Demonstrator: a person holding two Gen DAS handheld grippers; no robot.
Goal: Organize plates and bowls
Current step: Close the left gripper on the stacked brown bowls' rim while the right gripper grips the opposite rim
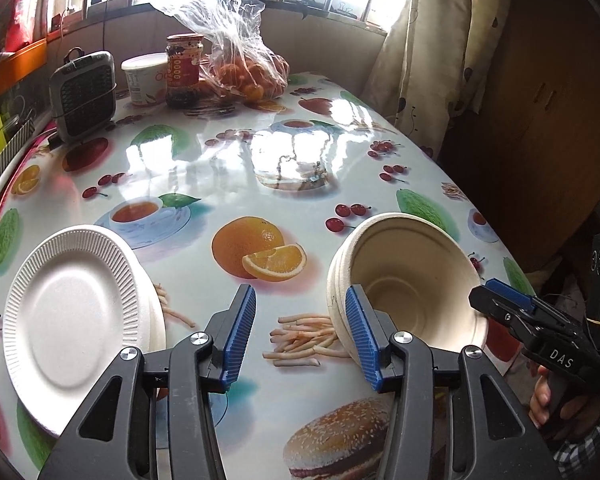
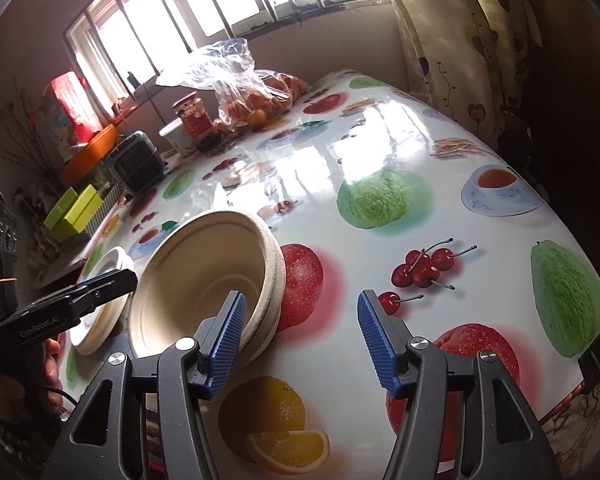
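Bare tablecloth [image 1: 228,184] between plates [image 1: 72,312], bowls [image 1: 412,276]

Jar [image 1: 183,70], tub [image 1: 145,78], bagged oranges [image 1: 244,72]

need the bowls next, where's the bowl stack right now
The bowl stack sits on the fruit-print table, right of the printed orange in the left wrist view, across from the white plates.

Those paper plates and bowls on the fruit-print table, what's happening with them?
A person is tidying disposable dishes with a hand-held gripper in each hand. The white paper plates sit stacked on one side, the beige bowls nested on the other. Both the left gripper and the right gripper are open and hold nothing. A bag of oranges and a jar stand at the far end.
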